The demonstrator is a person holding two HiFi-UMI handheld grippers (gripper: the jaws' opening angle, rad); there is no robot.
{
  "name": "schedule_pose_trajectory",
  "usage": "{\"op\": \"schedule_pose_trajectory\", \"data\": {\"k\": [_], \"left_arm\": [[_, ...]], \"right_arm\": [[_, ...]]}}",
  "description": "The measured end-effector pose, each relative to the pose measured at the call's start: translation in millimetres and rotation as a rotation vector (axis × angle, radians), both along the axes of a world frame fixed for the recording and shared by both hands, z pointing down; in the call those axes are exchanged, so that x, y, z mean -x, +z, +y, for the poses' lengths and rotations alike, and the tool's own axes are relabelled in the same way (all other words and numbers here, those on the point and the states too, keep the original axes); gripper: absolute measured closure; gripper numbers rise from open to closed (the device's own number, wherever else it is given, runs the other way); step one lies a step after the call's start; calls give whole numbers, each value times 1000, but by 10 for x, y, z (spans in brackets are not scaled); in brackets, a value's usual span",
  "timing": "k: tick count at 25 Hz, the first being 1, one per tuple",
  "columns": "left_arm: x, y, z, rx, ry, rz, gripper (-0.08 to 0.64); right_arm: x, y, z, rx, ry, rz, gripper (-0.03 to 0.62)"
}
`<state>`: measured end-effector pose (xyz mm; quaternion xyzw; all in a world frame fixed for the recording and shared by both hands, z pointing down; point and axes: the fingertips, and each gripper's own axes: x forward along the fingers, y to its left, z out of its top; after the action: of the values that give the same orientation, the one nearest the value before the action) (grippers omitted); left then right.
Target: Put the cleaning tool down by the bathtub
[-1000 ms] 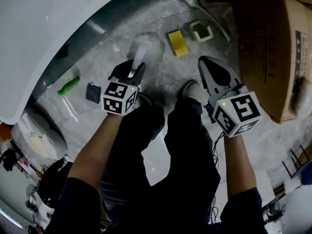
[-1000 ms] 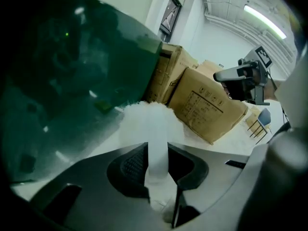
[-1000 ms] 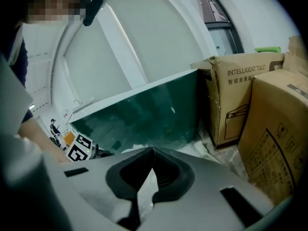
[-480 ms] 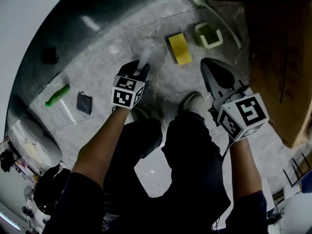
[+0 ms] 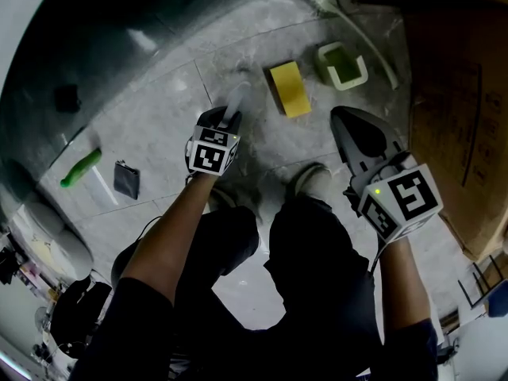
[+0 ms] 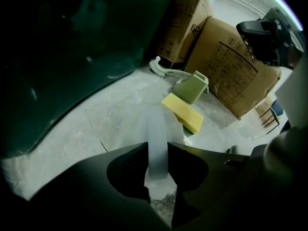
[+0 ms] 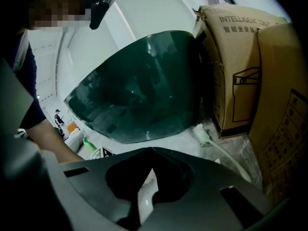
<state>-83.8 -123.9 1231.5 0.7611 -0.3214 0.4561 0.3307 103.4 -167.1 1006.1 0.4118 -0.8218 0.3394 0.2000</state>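
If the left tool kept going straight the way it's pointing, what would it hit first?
Probably the stone floor, led by the white handle the left tool clamps; the yellow sponge lies just right of that line. Depth is unclear.

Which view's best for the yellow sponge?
Head view: the yellow sponge is whole, seen from above, nothing over it. Left gripper view shows it at a low, oblique angle; right gripper view doesn't show it.
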Motion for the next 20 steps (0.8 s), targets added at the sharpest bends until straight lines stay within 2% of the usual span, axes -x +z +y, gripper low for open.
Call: {"op": "schedule_pose_trajectory", "data": {"k": [6,11,16,20], "left_arm": [[5,174,74,9,64,-21,453],[3,158,103,20,73,-18,428],[51,-94,40,18,76,-4,397],[76,-543,13,4,62,13,391]], "right_arm": [[45,103,15,14,-8,16,588],[120,82,-7,21,-14,20,588],[190,-129,-37,18,-3,15,588],[169,-431,1,33,11,12,588]]}}
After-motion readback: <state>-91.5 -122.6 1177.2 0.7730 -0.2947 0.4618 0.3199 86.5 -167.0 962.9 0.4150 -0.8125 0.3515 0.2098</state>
